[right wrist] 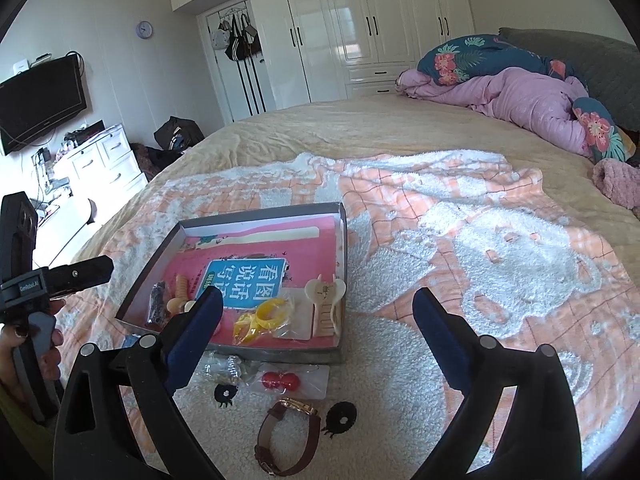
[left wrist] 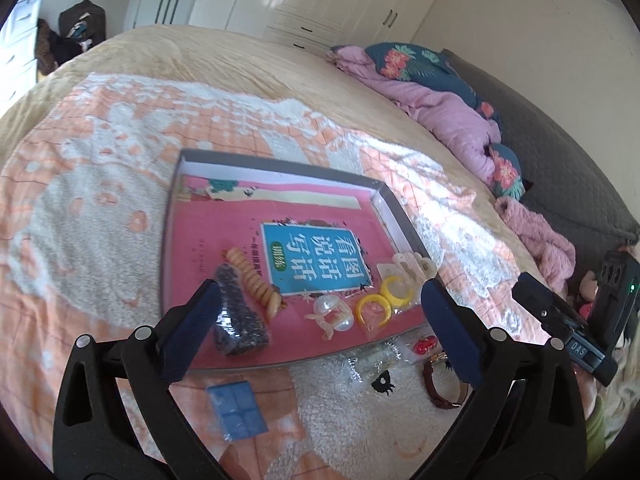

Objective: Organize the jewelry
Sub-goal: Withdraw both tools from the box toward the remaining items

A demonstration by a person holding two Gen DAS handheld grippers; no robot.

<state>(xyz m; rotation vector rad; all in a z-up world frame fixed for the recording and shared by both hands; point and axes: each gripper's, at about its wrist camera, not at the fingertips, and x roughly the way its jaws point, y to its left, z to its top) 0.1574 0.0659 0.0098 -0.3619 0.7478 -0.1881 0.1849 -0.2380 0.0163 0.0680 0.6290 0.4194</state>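
Sorting midway: my left claw point(left wrist: 320, 300) and right claw point(right wrist: 318, 312) gaped, empty; brown leather-strap watch point(right wrist: 286, 436) awaited pickup outside the shallow grey cardboard box point(right wrist: 342, 240).

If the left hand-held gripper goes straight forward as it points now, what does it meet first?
Probably the tray's contents: the left hand-held gripper, open, points at the pearl clip and yellow rings near its front edge. Depth is unclear, so it may pass above them.
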